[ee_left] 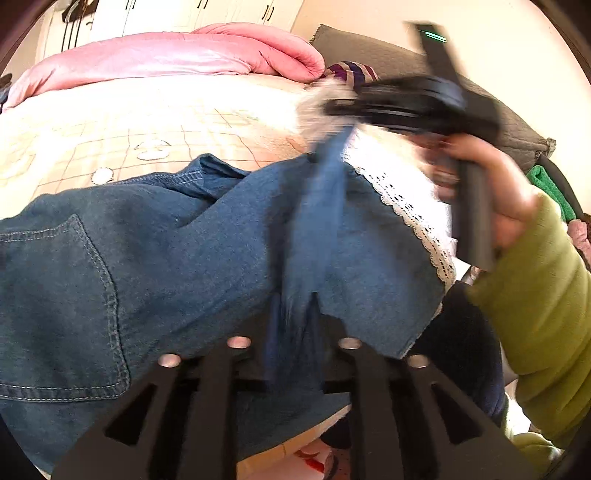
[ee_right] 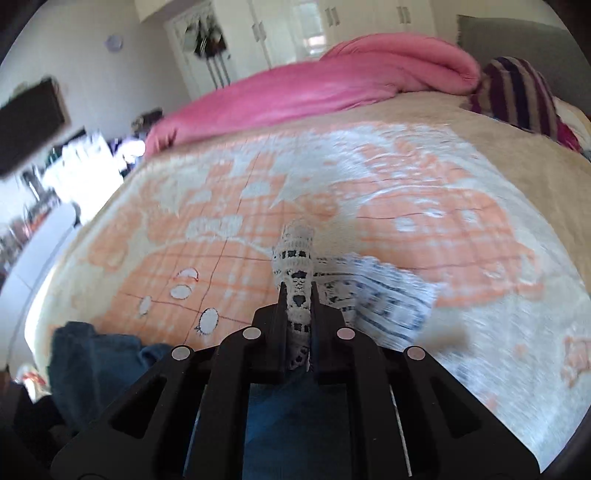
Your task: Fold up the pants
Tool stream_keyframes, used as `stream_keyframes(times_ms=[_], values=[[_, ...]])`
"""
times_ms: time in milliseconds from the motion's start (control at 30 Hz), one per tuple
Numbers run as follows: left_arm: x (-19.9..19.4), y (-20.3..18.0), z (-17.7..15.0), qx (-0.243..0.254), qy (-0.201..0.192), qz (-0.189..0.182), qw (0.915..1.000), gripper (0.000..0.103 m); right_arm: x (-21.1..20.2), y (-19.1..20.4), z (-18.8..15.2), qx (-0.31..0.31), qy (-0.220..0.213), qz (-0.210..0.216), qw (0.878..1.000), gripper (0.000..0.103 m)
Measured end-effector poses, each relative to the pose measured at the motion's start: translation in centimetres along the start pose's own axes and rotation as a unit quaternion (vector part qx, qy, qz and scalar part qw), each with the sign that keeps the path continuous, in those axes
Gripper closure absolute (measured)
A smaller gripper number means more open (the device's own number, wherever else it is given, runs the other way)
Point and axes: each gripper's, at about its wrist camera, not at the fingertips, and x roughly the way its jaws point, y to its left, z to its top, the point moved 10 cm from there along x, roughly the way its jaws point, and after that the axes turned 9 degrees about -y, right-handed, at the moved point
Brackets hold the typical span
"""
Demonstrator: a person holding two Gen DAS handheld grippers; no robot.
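Note:
Blue denim pants (ee_left: 147, 240) with a white lace hem (ee_left: 406, 214) lie across the bed, back pocket to the left. My left gripper (ee_left: 295, 310) is low at the near edge, its fingers closed around a raised, blurred fold of denim. That fold runs up to my right gripper (ee_left: 327, 110), held by a hand in a green sleeve (ee_left: 535, 314). In the right wrist view the right gripper (ee_right: 298, 291) is shut on the bunched lace hem (ee_right: 295, 251) and lifted above the bedspread. More denim (ee_right: 92, 350) shows at lower left there.
The bed has a peach and white checked blanket (ee_right: 406, 206). A pink quilt (ee_right: 314, 85) is bunched along the far side, with a striped pillow (ee_right: 517, 92) and a grey headboard (ee_left: 369, 48) beside it. White wardrobes (ee_right: 280, 33) stand behind. A green cloth (ee_left: 550, 188) lies at the right.

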Motion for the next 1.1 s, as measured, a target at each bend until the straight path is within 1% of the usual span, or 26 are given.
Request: stream_keyframes(times_ms=[100,167,200,267,400,467,533,567,600,667,733,767,800,833,1000,1100], values=[[-0.2,0.0,0.2,0.007,-0.006,0.005,0.9999,0.074,-4.5,-3.1,-1.2,0.027,-0.021,-0.017,0.999,0.099],[-0.1,-0.4,0.2,0.014,-0.009,0.002,0.9999,0.075,-6.0,-4.4,-2.4,0.040,-0.018,-0.019,0.999,0.099],[0.1,0.3,0.4,0.015,-0.008,0.002,0.9998,0.085,-6.9,-5.1,-3.6,0.048,-0.013,-0.023,0.998,0.099],[-0.3,0.2,0.5,0.018,-0.008,-0.008,0.9998,0.101,-7.8,-6.1,-5.8,0.063,-0.001,-0.029,0.998,0.098],[-1.0,0.6,0.6,0.035,-0.011,-0.006,0.9993,0.101,-9.3,-7.5,-9.4,0.100,0.023,-0.031,0.994,0.095],[-1.4,1.0,0.5,0.041,-0.012,-0.005,0.9991,0.101,-9.8,-7.6,-10.8,0.104,0.035,-0.024,0.994,0.093],[-1.3,1.2,0.5,0.042,-0.013,-0.004,0.9990,0.101,-10.0,-7.4,-11.5,0.101,0.040,-0.020,0.994,0.089],[-1.3,1.2,0.5,0.043,-0.013,-0.005,0.9990,0.101,-10.2,-7.2,-11.7,0.099,0.040,-0.017,0.994,0.085],[-1.4,1.2,0.5,0.046,-0.015,-0.004,0.9988,0.101,-10.5,-7.4,-11.8,0.102,0.037,-0.016,0.994,0.076],[-1.5,1.1,0.5,0.051,-0.019,-0.003,0.9985,0.101,-11.1,-7.8,-11.7,0.111,0.029,-0.015,0.993,0.069],[-1.6,1.1,0.4,0.058,-0.020,0.002,0.9981,0.101,-11.5,-8.2,-11.4,0.128,0.021,-0.009,0.991,0.069],[-1.7,1.2,0.4,0.063,-0.021,0.007,0.9977,0.101,-11.6,-8.3,-11.4,0.133,0.023,-0.005,0.991,0.075],[-1.7,1.2,0.5,0.066,-0.022,0.009,0.9976,0.101,-11.7,-8.6,-11.6,0.132,0.026,-0.006,0.991,0.093],[-1.9,1.3,0.4,0.067,-0.020,0.011,0.9975,0.101,-11.9,-8.7,-11.8,0.130,0.030,-0.008,0.991,0.096],[-2.8,1.1,-0.2,0.072,-0.015,0.000,0.9973,0.101,-12.9,-8.9,-13.1,0.111,0.044,-0.014,0.993,0.096],[-2.7,0.9,-0.9,0.075,-0.003,-0.005,0.9972,0.101,-12.7,-9.1,-14.3,0.105,0.062,-0.018,0.992,0.096]])
